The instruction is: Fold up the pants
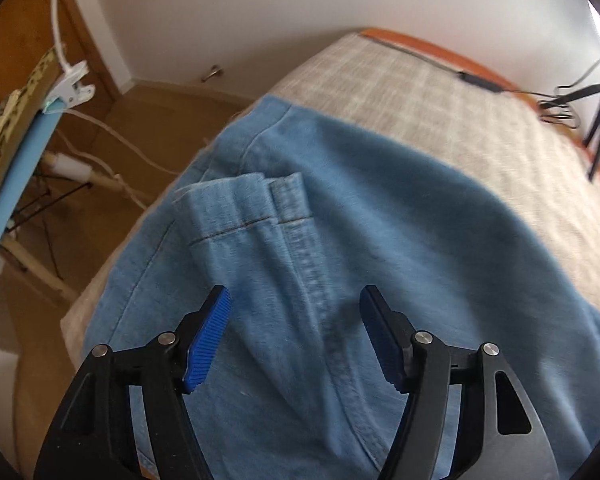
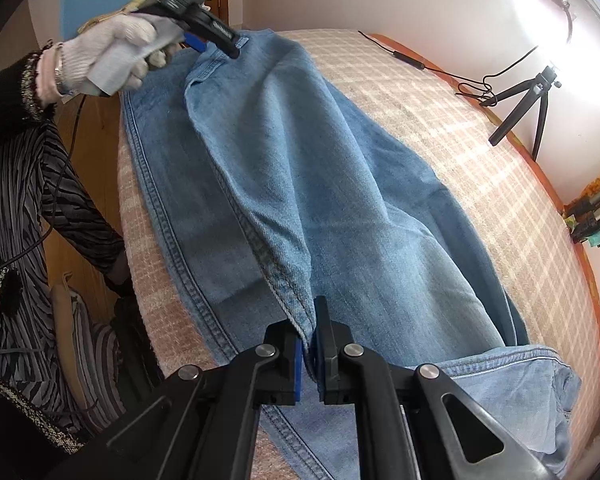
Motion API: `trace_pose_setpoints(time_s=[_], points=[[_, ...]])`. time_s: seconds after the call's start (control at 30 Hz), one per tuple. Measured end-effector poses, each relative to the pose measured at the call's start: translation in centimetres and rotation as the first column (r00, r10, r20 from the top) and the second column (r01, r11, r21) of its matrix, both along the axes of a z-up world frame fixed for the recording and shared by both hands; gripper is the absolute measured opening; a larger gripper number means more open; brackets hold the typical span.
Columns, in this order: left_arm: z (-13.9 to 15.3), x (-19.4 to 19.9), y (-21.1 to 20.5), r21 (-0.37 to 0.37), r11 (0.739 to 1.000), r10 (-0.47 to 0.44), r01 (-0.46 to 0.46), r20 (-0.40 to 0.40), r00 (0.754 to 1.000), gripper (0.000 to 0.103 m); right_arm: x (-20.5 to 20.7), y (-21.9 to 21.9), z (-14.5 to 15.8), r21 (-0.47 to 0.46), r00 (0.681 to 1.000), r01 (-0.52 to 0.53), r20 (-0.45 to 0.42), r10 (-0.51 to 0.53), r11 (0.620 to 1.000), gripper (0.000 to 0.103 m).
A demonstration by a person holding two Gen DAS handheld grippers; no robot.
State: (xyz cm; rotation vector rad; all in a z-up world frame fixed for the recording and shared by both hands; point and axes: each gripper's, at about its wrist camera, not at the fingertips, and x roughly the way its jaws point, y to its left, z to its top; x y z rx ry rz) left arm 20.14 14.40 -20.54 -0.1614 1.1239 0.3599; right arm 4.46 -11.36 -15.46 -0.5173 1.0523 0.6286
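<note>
Left wrist view: left claw [image 1: 294, 334] spread wide, nothing between blue pads [image 1: 208, 340], hovering over pants [image 1: 340, 220] near waistband [image 1: 240, 200]; chair [image 1: 16, 168] w/ white clip [image 1: 74, 88] at far left, small tripod [image 1: 598, 120] far right. Right wrist view only: gloved left hand [image 2: 116, 52] gripping left claw's handle at top left, over waistband end; pants spread lengthwise on checked bench cover [image 2: 460, 140], one leg lifted over the other; right claw [image 2: 309, 354] clamped on seam edge of that leg; bright lamp [image 2: 560, 12] + tripod [image 2: 528, 100] at right.
</note>
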Motion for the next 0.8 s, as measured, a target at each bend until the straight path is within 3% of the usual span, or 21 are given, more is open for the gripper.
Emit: trace_pose_setpoints(time_s=[0.07, 0.1, 0.13, 0.2, 0.4, 0.53, 0.6, 0.67, 0.73, 0.8], points=[[-0.3, -0.6, 1.0, -0.040, 0.999, 0.017, -0.016, 0.024, 1.000, 0.054, -0.1, 0.0, 0.0, -0.001, 1.000, 0.000, 0.003, 0.000, 1.000, 0.003], [-0.3, -1.2, 1.5, -0.055, 0.998, 0.025, -0.023, 0.038, 0.999, 0.043, -0.1, 0.1, -0.1, -0.002, 1.000, 0.003, 0.003, -0.003, 1.000, 0.003], [0.0, -1.6, 2.2, -0.062, 0.997, 0.038, -0.034, 0.052, 0.998, 0.025, -0.2, 0.1, -0.1, -0.002, 1.000, 0.004, 0.002, -0.004, 1.000, 0.003], [0.4, -2.1, 3.0, -0.083, 0.995, 0.054, -0.049, 0.065, 0.996, 0.011, -0.4, 0.2, -0.2, -0.011, 1.000, 0.003, 0.003, -0.003, 1.000, 0.003], [0.7, -5.2, 6.2, -0.159, 0.981, 0.126, -0.111, 0.084, 0.988, 0.009, -0.5, 0.2, -0.4, -0.018, 1.000, -0.018, -0.024, 0.017, 1.000, 0.005], [0.6, -6.4, 6.9, -0.205, 0.974, 0.115, -0.092, 0.103, 0.988, 0.009, 0.3, 0.4, 0.4, 0.005, 0.996, -0.041, -0.085, 0.041, 0.999, 0.020], [0.4, -6.3, 7.3, -0.262, 0.961, 0.118, -0.086, 0.109, 0.987, 0.010, 0.9, 1.1, 1.5, 0.044, 0.992, -0.060, -0.109, 0.065, 0.997, 0.035], [0.1, -6.4, 7.8, -0.327, 0.940, 0.140, -0.094, 0.118, 0.983, 0.015, 1.5, 1.9, 2.5, 0.069, 0.991, -0.080, -0.099, 0.087, 0.994, 0.042], [-0.2, -6.5, 8.4, -0.367, 0.924, 0.159, -0.102, 0.126, 0.979, 0.034, 2.8, 3.0, 3.6, 0.108, 0.988, -0.101, -0.107, 0.112, 0.989, 0.047], [-0.2, -6.6, 9.1, -0.384, 0.916, 0.180, -0.114, 0.141, 0.973, 0.040, 4.5, 4.3, 4.7, 0.155, 0.985, -0.115, -0.112, 0.133, 0.981, 0.054]])
